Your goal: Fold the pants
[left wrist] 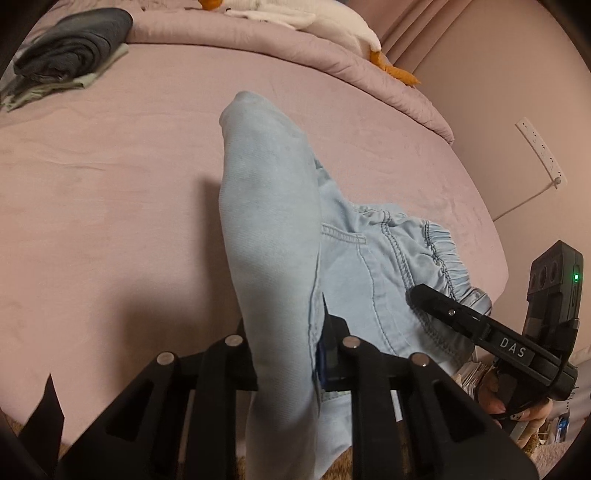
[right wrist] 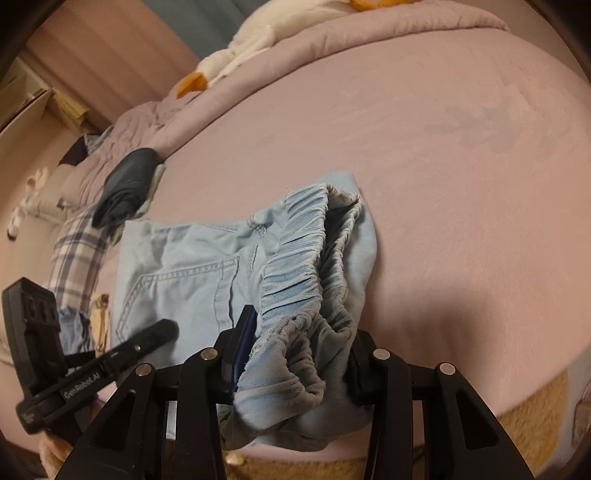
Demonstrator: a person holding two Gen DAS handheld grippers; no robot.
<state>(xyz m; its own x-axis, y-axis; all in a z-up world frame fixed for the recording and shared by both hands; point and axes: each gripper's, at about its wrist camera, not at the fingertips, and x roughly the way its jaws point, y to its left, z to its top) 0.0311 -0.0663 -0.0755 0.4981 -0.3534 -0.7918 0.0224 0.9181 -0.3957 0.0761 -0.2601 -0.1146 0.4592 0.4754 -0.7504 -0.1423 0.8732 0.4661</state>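
Light blue denim pants [left wrist: 266, 206] lie on the pink bed sheet [left wrist: 110, 184]. In the left wrist view a pant leg rises from the bed, and my left gripper [left wrist: 291, 332] is shut on it, its fingers hidden by the cloth. In the same view my right gripper [left wrist: 417, 295] sits at the right, by the gathered elastic waistband [left wrist: 439, 254]. The right wrist view shows that waistband [right wrist: 295, 266] bunched between the fingers of my right gripper [right wrist: 299, 332], which presses on it. My left gripper [right wrist: 166, 328] reaches in from the lower left over the back pocket [right wrist: 184, 280].
A folded dark grey garment [left wrist: 74, 44] rests on a pale green one at the far left of the bed. A white plush goose [left wrist: 332, 22] with orange feet lies on the rolled quilt [left wrist: 332, 62] behind. A power strip [left wrist: 541, 151] hangs on the wall. Plaid cloth [right wrist: 74, 251] lies beside the bed.
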